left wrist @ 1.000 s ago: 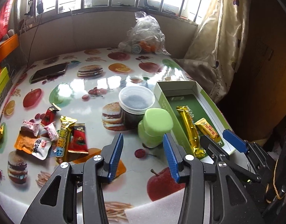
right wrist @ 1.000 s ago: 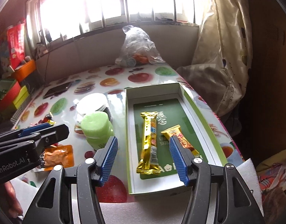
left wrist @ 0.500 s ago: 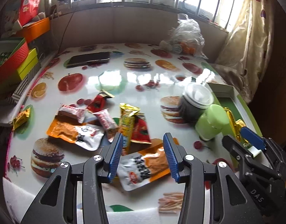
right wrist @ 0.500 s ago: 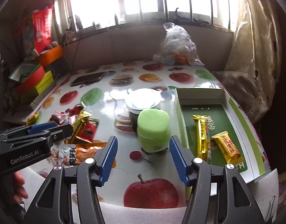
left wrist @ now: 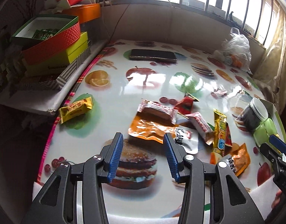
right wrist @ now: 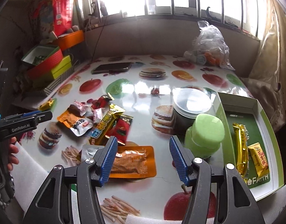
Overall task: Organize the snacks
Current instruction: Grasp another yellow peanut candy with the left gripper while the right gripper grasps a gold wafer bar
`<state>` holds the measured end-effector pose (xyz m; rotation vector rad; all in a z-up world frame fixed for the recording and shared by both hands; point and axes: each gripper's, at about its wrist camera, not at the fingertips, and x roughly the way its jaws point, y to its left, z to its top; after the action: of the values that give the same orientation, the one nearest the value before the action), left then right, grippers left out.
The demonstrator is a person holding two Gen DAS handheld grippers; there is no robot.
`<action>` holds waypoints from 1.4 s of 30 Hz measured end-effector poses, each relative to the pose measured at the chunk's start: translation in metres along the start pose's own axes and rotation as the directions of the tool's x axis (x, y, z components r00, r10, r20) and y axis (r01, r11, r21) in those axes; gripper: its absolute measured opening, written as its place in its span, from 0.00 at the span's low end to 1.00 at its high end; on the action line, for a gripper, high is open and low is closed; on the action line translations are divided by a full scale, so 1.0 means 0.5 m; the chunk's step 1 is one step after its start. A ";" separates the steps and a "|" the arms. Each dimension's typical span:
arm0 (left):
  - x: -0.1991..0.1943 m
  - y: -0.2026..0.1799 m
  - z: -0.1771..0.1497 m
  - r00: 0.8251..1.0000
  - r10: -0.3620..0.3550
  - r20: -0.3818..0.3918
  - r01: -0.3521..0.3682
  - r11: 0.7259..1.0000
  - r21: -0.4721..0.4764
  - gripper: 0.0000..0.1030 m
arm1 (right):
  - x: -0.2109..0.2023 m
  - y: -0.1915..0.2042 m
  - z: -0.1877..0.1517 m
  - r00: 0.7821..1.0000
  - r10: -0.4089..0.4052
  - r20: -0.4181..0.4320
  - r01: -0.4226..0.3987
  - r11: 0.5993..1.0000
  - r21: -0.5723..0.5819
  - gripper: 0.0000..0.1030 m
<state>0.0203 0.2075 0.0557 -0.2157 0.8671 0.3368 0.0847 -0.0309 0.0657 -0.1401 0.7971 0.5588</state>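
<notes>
Several loose snack packets lie on the fruit-print table. An orange foil packet [left wrist: 149,128] lies just ahead of my open, empty left gripper [left wrist: 142,155]; a pink-wrapped cake [left wrist: 157,110] rests on it. A yellow snack [left wrist: 75,108] lies alone near the table's left edge. My right gripper [right wrist: 143,158] is open and empty above another orange packet [right wrist: 132,161]. A gold bar [right wrist: 240,146] and a small yellow snack [right wrist: 259,160] lie in the green box [right wrist: 273,134] at right.
A green-lidded jar [right wrist: 205,132] and a dark jar with a clear lid [right wrist: 191,105] stand beside the box. A phone [left wrist: 153,56] and a plastic bag [right wrist: 208,46] are at the back. Stacked boxes [left wrist: 53,43] stand off the table's left edge.
Both grippers have swung left, away from the green box and towards the loose snacks. Both have stayed open and empty.
</notes>
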 end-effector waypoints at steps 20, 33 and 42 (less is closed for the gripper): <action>0.116 0.177 0.065 0.993 0.110 -0.036 -0.106 0.991 0.083 0.45 | 0.110 0.096 0.040 0.992 0.099 -0.082 -0.102 0.994 -0.033 0.56; 0.165 0.208 0.082 0.991 0.118 -0.064 -0.108 0.984 0.143 0.51 | 0.141 0.094 0.037 0.989 0.095 -0.115 -0.098 0.995 -0.021 0.56; 0.181 0.206 0.084 0.994 0.063 -0.084 -0.057 0.996 0.074 0.51 | 0.157 0.093 0.036 0.988 0.083 -0.130 -0.083 0.997 -0.001 0.56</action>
<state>0.0656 0.3343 0.0070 -0.1385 0.9709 0.3533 0.1159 0.0472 0.0266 -0.1506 0.9313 0.6357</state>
